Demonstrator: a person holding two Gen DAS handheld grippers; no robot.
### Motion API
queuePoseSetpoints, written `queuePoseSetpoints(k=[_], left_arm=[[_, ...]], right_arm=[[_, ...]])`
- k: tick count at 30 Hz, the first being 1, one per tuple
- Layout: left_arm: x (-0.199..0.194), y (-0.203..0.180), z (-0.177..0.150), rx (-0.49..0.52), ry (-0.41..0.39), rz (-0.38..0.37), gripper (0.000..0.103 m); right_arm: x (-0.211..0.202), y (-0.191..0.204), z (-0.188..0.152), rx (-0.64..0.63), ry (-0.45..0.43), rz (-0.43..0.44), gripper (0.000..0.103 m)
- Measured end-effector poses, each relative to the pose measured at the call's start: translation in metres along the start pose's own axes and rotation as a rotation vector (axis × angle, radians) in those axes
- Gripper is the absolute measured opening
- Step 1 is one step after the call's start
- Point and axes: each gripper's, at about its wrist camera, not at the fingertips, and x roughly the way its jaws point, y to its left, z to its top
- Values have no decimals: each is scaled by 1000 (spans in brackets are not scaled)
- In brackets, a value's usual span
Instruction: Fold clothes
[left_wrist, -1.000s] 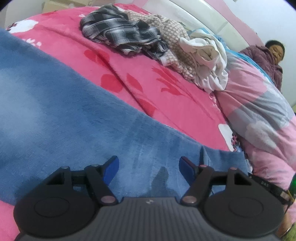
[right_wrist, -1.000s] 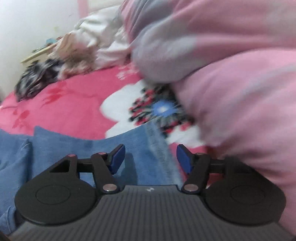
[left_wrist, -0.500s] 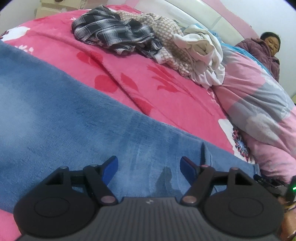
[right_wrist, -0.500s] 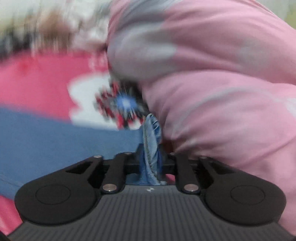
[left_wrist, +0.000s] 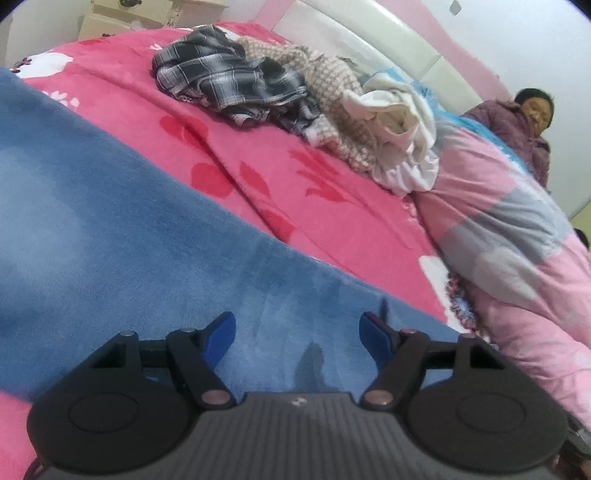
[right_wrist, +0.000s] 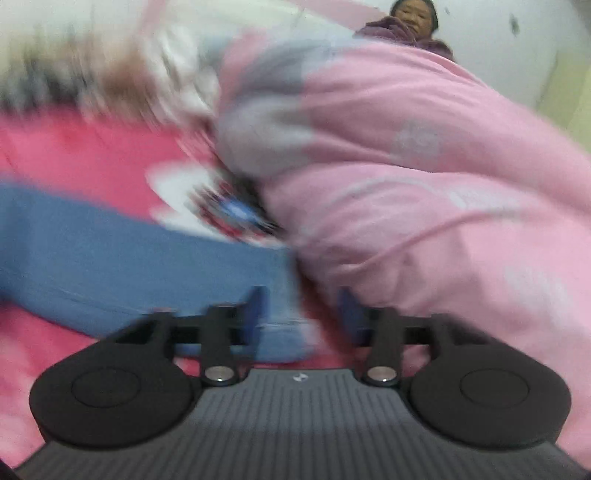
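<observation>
On the bed (left_wrist: 280, 184), the right gripper (right_wrist: 301, 314), clamped on the blue trousers' (left_wrist: 110, 229) hem a moment ago, is opening its jaws, while the left gripper (left_wrist: 297, 332) hovers released, so that fold looks placed.

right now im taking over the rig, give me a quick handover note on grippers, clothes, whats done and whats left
Left gripper: open, empty, over the blue garment.
Right gripper: jaws opening, pads not pressing; the garment's end lies between them, beside the pink quilt.
Blue garment lies spread across the red blanket.
Plaid shirt, knit piece and white garment are heaped, unfolded.
Done: no finished fold visible. Left: everything.
</observation>
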Motion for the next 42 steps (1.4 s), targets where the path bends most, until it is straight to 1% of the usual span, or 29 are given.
queuePoseSetpoints(k=[1,2,4,7,10,12,13,15,17,19,20,21,22,23,25,26,27,29,31,32,34,36,38,41,42], left_arm=[[-5,-1,-2,11,8,-5,75],[-10,-2,-3,26,15,-6,75],[-24,-5,-7,60,29,-5,75],[-46,-4,-14,73,28,8,75],[-66,1,-21,64,22,29,75],[-79,7,-26,37,13,42,75],[-86,9,-28,24,7,48,75],[-97,14,-29,6,-2,59,75],[-107,19,-29,-9,-11,70,75],[-116,22,-29,-16,-17,75,75],[-120,23,-29,-17,-20,76,75],[-122,24,-29,-16,-22,74,75],[-124,24,-29,-15,-22,72,75],[-125,25,-29,-14,-21,70,75],[-126,25,-31,-10,-19,64,75],[-125,25,-31,-6,-16,64,75],[-124,25,-31,-2,-13,64,75],[-122,22,-31,12,-14,66,75],[-122,19,-32,30,-25,66,75],[-120,18,-32,37,-23,66,75],[-116,14,-33,50,-20,68,75],[-110,10,-35,61,-6,68,75],[-101,4,-37,77,11,70,75],[-88,-6,-41,112,36,76,75],[-83,-10,-42,128,43,78,75]], right_arm=[[-12,-1,1,70,2,134,61],[-20,5,0,81,7,222,61],[-35,21,-1,72,17,369,61],[-50,59,-7,-54,29,526,61],[-60,109,-13,-215,54,673,61],[-64,143,-15,-324,85,748,62],[-65,159,-16,-381,95,768,62],[-68,192,-21,-510,104,801,63],[-64,218,-29,-597,125,829,63],[-57,238,-38,-660,173,842,65],[-54,246,-46,-694,196,826,65],[-55,252,-55,-729,199,796,65],[-57,257,-65,-763,197,764,65],[-60,259,-71,-783,167,739,63],[-65,253,-72,-734,128,704,42],[-65,247,-67,-684,125,696,20],[-66,237,-58,-636,106,675,12],[-68,217,-39,-542,60,624,11],[-68,186,-13,-425,-1,573,11],[-67,165,2,-360,-38,538,11],[-63,117,32,-232,-109,451,6],[-51,71,52,-101,-156,370,5],[-29,22,65,35,-169,291,4],[4,-28,62,92,-127,103,3],[12,-38,58,103,-110,55,3]])
